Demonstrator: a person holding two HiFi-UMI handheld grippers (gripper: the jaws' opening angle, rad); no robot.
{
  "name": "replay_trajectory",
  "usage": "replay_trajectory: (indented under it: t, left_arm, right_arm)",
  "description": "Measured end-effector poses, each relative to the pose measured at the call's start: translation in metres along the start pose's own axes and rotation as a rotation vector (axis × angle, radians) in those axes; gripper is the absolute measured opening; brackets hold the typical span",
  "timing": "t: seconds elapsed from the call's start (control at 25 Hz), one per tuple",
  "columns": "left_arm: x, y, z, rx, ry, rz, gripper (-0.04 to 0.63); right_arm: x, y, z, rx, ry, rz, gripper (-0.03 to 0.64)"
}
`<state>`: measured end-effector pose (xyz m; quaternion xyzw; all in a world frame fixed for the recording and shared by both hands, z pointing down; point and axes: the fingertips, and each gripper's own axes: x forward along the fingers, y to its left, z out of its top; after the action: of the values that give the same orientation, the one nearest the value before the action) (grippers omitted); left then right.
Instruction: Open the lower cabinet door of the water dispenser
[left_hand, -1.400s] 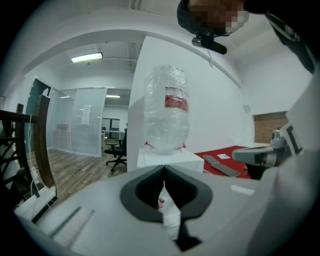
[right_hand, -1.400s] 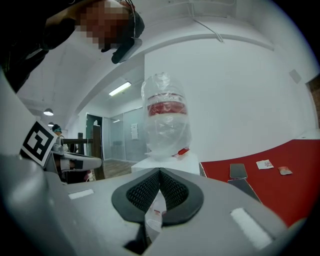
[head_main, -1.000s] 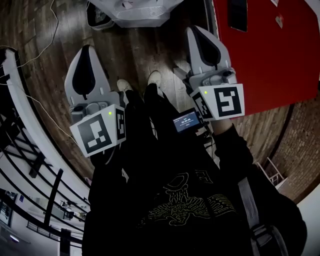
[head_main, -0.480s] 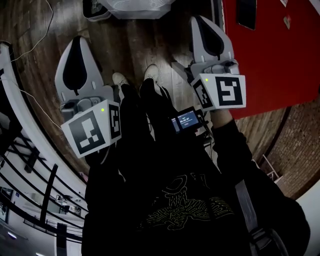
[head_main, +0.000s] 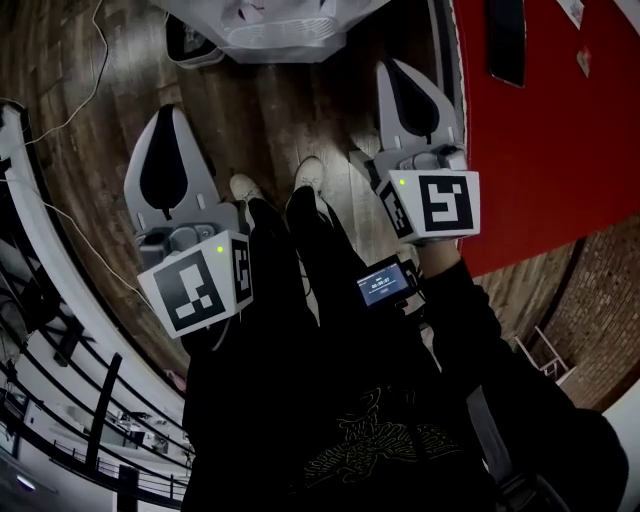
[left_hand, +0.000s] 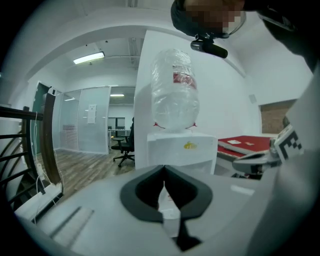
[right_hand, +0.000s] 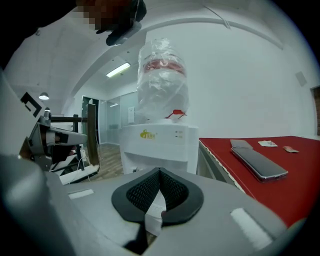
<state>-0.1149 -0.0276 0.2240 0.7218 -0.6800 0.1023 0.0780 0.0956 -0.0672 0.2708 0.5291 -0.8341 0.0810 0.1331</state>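
Note:
The white water dispenser (head_main: 270, 25) stands straight ahead on the wood floor, with a clear bottle (left_hand: 172, 90) on top. Both gripper views show its upper front (right_hand: 157, 142). The grippers' own bodies hide its lower cabinet door. My left gripper (head_main: 172, 110) is held in front of the dispenser, apart from it, shut with nothing between its pads. My right gripper (head_main: 392, 65) is alongside, next to the red table's edge, also shut and empty. In the left gripper view the left gripper's (left_hand: 164, 170) tips meet. The right gripper's (right_hand: 160, 172) tips meet in its own view.
A red table (head_main: 540, 130) with a dark phone (head_main: 505, 40) on it stands close on the right. A curved railing (head_main: 40, 300) and loose cables (head_main: 70, 110) run along the left. The person's shoes (head_main: 245, 185) are between the grippers. An office chair (left_hand: 125, 145) stands far behind.
Both grippers have sunk a little toward the floor and stayed shut. The small screen at the right wrist sits lower in the picture.

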Motion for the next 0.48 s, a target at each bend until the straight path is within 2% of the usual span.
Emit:
replay_trajectory:
  t: [0.24, 0.48]
  left_arm:
    - [0.019, -0.018, -0.025, -0.005, -0.002, -0.036, 0.008]
    - [0.025, -0.019, -0.057, 0.005, 0.024, -0.041, 0.008]
  right_arm:
    - [0.006, -0.001, -0.045, -0.024, 0.055, 0.013, 0.0]
    - [0.015, -0.004, -0.07, -0.028, 0.057, 0.004, 0.0]
